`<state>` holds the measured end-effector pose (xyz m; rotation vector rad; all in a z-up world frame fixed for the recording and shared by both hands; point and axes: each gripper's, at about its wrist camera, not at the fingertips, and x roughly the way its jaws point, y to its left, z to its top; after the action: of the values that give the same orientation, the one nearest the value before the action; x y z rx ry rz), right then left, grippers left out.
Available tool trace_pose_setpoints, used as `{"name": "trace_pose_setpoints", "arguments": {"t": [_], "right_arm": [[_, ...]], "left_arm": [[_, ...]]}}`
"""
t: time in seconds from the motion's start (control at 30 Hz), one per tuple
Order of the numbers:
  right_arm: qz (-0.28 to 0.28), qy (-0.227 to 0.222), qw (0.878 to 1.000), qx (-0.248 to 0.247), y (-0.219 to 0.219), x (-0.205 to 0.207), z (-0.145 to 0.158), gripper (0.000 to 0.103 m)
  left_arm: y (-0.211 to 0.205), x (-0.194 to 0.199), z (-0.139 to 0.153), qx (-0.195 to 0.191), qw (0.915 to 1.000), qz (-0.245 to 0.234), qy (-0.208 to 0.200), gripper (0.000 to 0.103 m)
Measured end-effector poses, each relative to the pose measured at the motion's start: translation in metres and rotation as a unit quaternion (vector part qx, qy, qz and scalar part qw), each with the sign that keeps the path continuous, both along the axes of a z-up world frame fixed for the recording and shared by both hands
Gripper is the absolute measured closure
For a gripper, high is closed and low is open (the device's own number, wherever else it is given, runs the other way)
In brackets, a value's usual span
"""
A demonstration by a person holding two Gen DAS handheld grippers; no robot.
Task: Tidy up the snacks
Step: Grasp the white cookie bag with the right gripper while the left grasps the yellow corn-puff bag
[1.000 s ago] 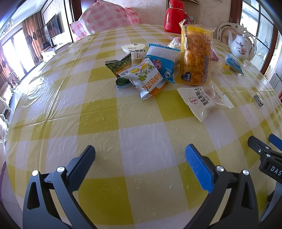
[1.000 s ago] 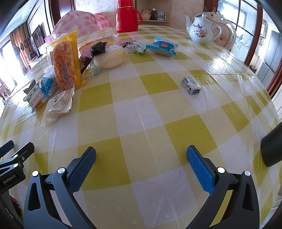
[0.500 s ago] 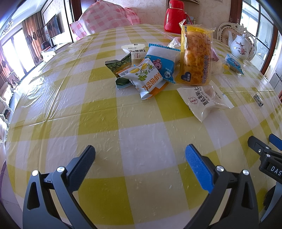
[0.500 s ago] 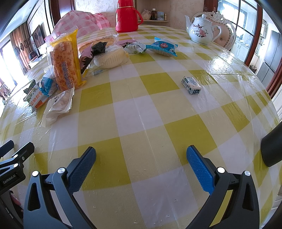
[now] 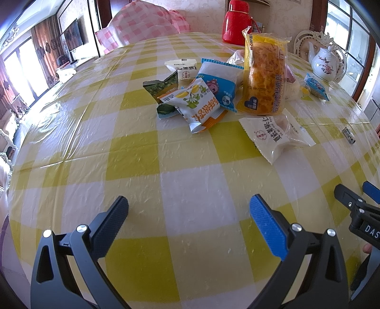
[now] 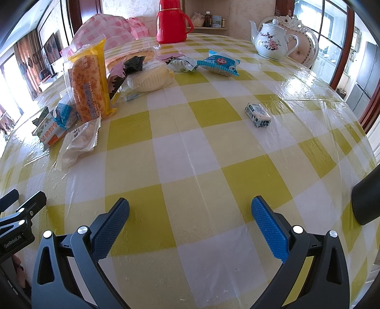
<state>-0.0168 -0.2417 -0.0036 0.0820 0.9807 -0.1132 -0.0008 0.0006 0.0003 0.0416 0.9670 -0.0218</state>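
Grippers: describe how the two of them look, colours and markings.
Both are black frames with silver screws. The left gripper and the right gripper each have one dark textured pad and one bright blue pad. White lettering shows on both bodies.

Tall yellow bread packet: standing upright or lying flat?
Upright. The yellow bread packet stands on its bottom end, top seal highest, above the flat snack packets beside it.

A heap of plastic-wrapped snack packets [image 5: 209, 99] is piled on the round checked-cloth table [image 5: 166, 180], left of centre. A small wrapped candy block [image 6: 257, 114] lies apart to its right, and a red thermos jug [image 6: 172, 21] and white flowered porcelain teapot [image 6: 273, 39] are set behind
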Motion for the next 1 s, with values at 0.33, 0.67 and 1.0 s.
{"name": "trace_pose_setpoints", "arguments": {"t": [0.33,0.67,1.0], "right_arm": [[0.079,-0.008,0.995,0.06,0.016,0.007,0.01,0.004],[0.134,0.004,0.987,0.084,0.096,0.08,0.008,0.004],[0.177,-0.044,0.983,0.018,0.111,0.074,0.015,0.052]], "left_arm": [[0.058,-0.023,0.019,-0.107,0.987,0.094,-0.076,0.001],[0.091,-0.039,0.024,-0.179,0.9652,0.148,-0.12,0.001],[0.082,-0.038,0.024,-0.162,0.9697,0.136,-0.123,0.001]]}}
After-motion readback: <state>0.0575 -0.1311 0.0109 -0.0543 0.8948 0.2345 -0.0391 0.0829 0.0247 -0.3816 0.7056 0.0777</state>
